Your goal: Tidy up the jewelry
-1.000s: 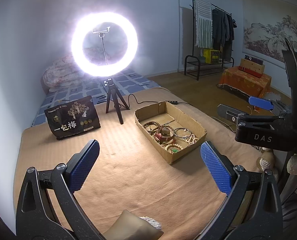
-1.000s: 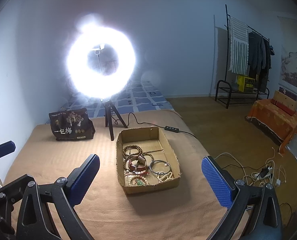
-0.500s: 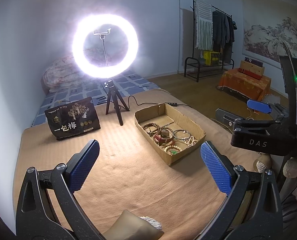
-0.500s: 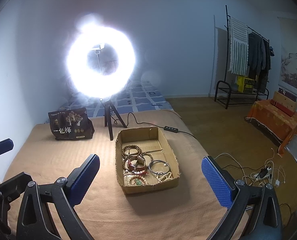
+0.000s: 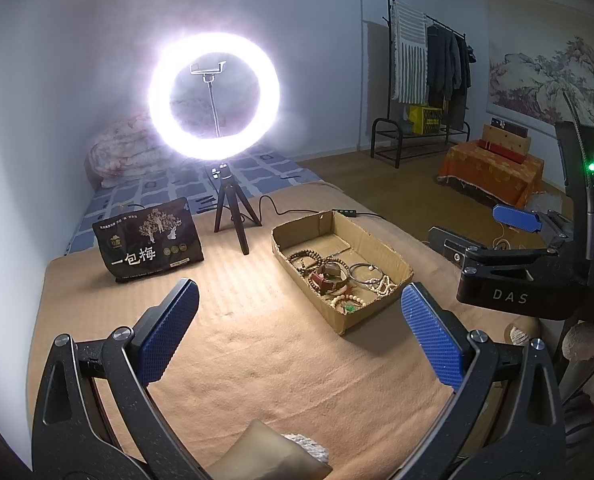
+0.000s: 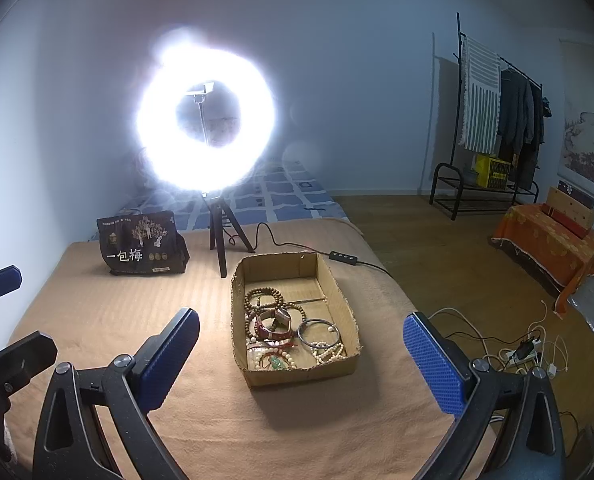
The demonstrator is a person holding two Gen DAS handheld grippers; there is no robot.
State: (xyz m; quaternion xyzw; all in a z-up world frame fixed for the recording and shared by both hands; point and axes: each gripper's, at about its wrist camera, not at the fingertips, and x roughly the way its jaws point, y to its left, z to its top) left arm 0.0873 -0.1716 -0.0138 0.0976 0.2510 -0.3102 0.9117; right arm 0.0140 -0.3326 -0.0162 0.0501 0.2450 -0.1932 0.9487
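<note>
A shallow cardboard tray (image 6: pixel 339 292) (image 5: pixel 381 250) lies on a tan blanket. It holds a jumble of jewelry: brown bead bracelets (image 6: pixel 263 300), a red-strap watch (image 6: pixel 275 324), a metal bangle (image 6: pixel 320 332), pale bead strings (image 6: pixel 329 350) and a green pendant (image 6: pixel 277 363). My right gripper (image 6: pixel 301 354) is open and empty, held above and in front of the tray. My left gripper (image 5: pixel 299 334) is open and empty, to the left of the tray. The right gripper also shows at the right of the left wrist view (image 5: pixel 515 220).
A lit ring light on a small black tripod (image 6: pixel 221 236) stands behind the tray, its cable (image 6: pixel 343 257) running right. A black snack bag (image 6: pixel 143 245) stands at the back left. The blanket's right edge (image 6: pixel 401 300) drops to a wood floor with cords (image 6: pixel 529 350).
Both grippers have shifted slightly; the tray sits a little lower and left in the left wrist view. Both stay open and empty.
</note>
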